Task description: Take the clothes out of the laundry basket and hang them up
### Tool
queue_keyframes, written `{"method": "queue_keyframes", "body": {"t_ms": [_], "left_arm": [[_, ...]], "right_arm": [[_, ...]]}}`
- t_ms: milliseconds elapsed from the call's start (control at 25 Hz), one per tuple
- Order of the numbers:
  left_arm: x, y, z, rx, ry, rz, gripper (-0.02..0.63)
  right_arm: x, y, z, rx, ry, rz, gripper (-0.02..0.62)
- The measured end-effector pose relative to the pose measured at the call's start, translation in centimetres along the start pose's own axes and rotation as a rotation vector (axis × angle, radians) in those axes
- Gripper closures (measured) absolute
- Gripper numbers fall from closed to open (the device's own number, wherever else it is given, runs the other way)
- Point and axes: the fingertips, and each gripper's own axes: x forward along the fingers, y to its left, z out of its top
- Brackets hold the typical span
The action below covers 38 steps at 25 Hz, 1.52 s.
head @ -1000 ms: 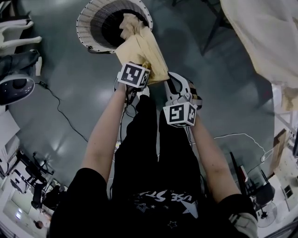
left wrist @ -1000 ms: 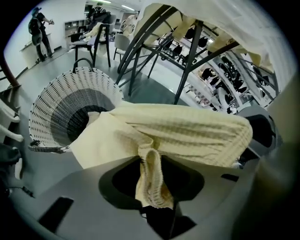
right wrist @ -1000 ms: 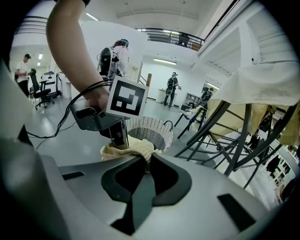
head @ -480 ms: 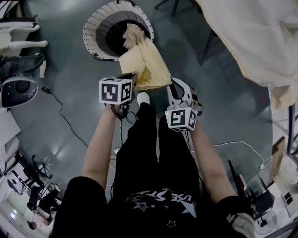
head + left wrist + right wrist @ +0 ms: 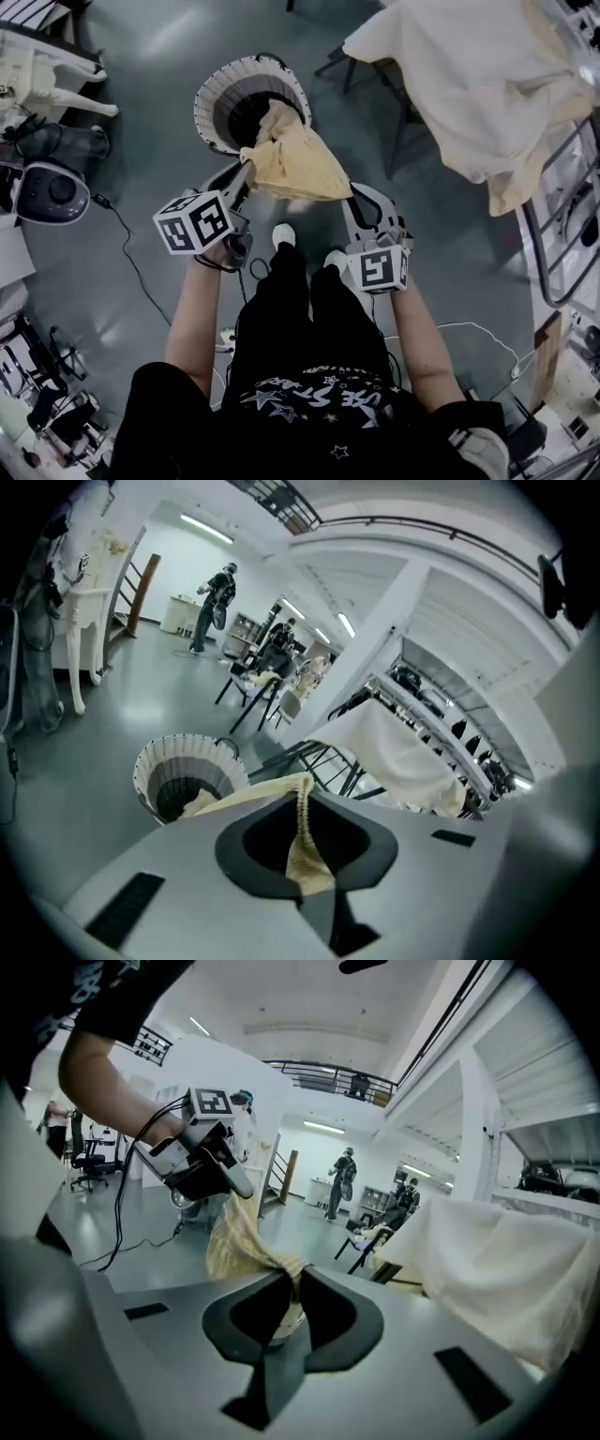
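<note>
Left gripper [image 5: 246,176], right gripper [image 5: 354,195]: fingers clamped on yellow garment [image 5: 298,161], left just closed. Tail in basket [image 5: 211,89]. Next: lift clear, carry to rack [image 5: 325,757].

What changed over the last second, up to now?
The left gripper has just been closing its jaws and now pinches the yellow garment. Both grippers rose, drawing it up from the laundry basket; its tail still hangs in there. The right gripper kept its grip; basket stayed put.

Ceiling strip lights [image 5: 206,529] brighten both gripper views, whose fisheye edges curve and darken, while the dimmer head view shows soft glare on the glossy floor [image 5: 178,33].
</note>
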Motion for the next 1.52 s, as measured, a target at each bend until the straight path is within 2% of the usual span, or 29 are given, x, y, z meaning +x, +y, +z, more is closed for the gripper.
{"method": "queue_keyframes", "body": {"t_ms": [120,280,400,560,720,880,1000,1360,1520], "left_arm": [[-4.0,-4.0,3.6,-0.025,-0.128,-0.076,0.557],[-9.5,-9.5,8.7,0.036,-0.287,-0.162,0.557],[-13.5,-13.0,11.4,0.085,-0.371,-0.2,0.557],[-17.7,-18.7,13.6,0.159,-0.462,-0.258,0.557],[-20.0,-25.1,14.4,0.261,-0.542,-0.333,0.557],[-20.9,-30.4,14.9,0.387,-0.553,-0.438,0.557],[-21.6,-33.4,14.3,0.486,-0.543,-0.549,0.555],[-23.8,-40.5,7.8,0.561,-0.417,-0.893,0.555],[-25.9,-43.2,5.3,0.612,-0.37,-1.03,0.555]], "right_arm": [[-3.4,-1.2,5.0,0.028,-0.079,-0.014,0.548],[-7.8,-3.3,12.0,-0.018,-0.186,-0.029,0.548],[-11.0,-4.5,15.9,-0.064,-0.216,-0.044,0.548],[-15.5,-6.1,19.0,-0.074,-0.245,-0.07,0.548],[-20.6,-8.0,19.7,0.016,-0.248,-0.103,0.548],[-25.3,-8.6,20.2,0.028,-0.21,-0.178,0.546],[-28.8,-8.3,20.4,0.014,-0.183,-0.295,0.546],[-40.3,-4.5,18.5,0.058,-0.162,-0.702,0.546],[-44.6,-1.6,18.6,0.075,-0.136,-0.839,0.546]]}}
